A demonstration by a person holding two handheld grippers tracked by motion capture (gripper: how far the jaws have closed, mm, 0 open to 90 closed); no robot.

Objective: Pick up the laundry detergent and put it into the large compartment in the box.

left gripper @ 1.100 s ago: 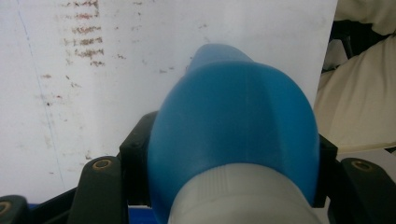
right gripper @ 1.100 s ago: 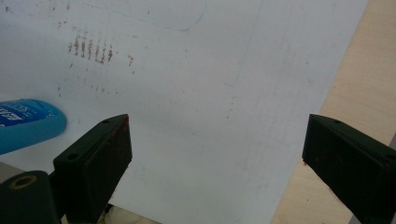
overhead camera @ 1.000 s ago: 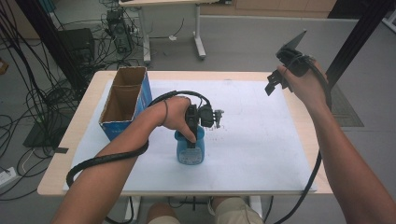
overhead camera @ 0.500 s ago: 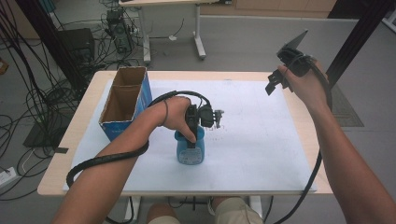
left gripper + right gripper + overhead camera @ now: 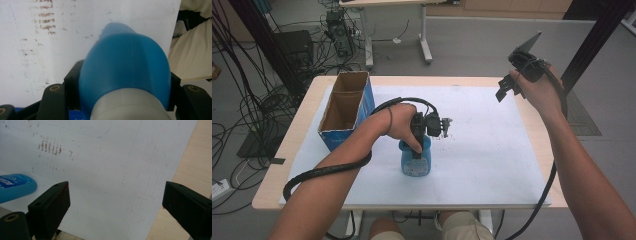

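Left hand-held gripper [image 5: 419, 150] clamps the upright blue bottle [image 5: 416, 160] from above at the desk's [image 5: 492, 150] near centre, long axis vertical, while the right hand-held gripper [image 5: 508, 89], jaws apart and empty, hovers well off to its right.

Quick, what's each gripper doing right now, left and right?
Left gripper: shut on the blue bottle.
Right gripper: open, holding nothing, raised above the table.
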